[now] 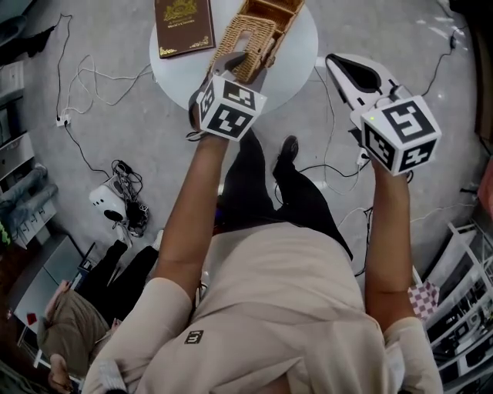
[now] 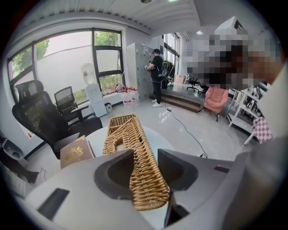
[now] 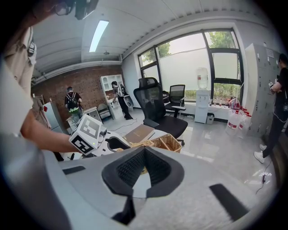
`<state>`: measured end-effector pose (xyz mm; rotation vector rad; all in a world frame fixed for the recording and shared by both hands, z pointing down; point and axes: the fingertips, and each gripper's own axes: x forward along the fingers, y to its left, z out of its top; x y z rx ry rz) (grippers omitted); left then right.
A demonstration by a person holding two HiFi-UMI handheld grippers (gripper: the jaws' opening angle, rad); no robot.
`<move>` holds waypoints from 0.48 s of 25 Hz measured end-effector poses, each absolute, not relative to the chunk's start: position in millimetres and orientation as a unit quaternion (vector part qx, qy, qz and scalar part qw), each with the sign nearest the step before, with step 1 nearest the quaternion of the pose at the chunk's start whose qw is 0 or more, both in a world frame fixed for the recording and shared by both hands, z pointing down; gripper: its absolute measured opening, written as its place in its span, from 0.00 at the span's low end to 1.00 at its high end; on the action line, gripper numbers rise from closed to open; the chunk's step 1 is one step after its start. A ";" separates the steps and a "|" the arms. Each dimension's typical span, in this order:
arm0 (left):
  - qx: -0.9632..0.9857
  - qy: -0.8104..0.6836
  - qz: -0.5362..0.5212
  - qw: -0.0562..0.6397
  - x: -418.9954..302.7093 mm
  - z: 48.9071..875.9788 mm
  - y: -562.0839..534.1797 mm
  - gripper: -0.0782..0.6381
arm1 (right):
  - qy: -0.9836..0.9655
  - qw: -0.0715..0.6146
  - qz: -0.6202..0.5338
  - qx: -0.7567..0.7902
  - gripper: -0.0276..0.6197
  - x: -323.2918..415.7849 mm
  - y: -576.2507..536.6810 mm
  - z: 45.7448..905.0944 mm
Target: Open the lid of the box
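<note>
Person: a beige shirt (image 1: 285, 308) fills the lower half of the head view, with both forearms stretched out toward the bench.
Right gripper (image 1: 335, 61) (image 3: 144, 149): clenched with nothing in it, its two dark pads meeting at the tips. It hangs just off the right edge of the bench, over the floor, well apart from the box.
Left gripper (image 1: 243, 65) (image 2: 145, 152): grasping the near end of the wicker lid, one pad on each long side. It points steeply down over the near edge of the bench, and its marker cube faces the head camera.
Wicker lid (image 1: 250, 35) (image 2: 128, 134): a long woven panel with a cut-out hole. Its near end sits between the left gripper's jaws and its far end runs up to the box. How far it stands off the box I cannot tell.
Wicker box (image 1: 273, 11) (image 2: 120, 120) (image 3: 170, 143): sits at the middle of the bench and reaches toward the far edge. Its far part lies open and shows inner compartments.
Book (image 1: 183, 27) (image 2: 76, 150) (image 3: 139, 133): dark brown with gold print, lying flat at the left edge of the bench, just beside the box and not touching it.
Bench (image 1: 300, 61) (image 2: 157, 139): round and white.
Floor: grey, with loose white cables (image 1: 85, 77) to the left of the bench.
Office chair (image 2: 40, 119) (image 3: 155, 108): black, standing beyond the bench near the windows.
</note>
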<state>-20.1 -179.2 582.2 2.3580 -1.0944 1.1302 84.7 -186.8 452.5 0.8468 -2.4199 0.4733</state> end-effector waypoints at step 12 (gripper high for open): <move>0.820 -0.408 0.380 0.129 -43.3 551.6 -192.0 0.24 | -0.897 0.263 0.171 0.312 0.03 79.4 -188.5 439.5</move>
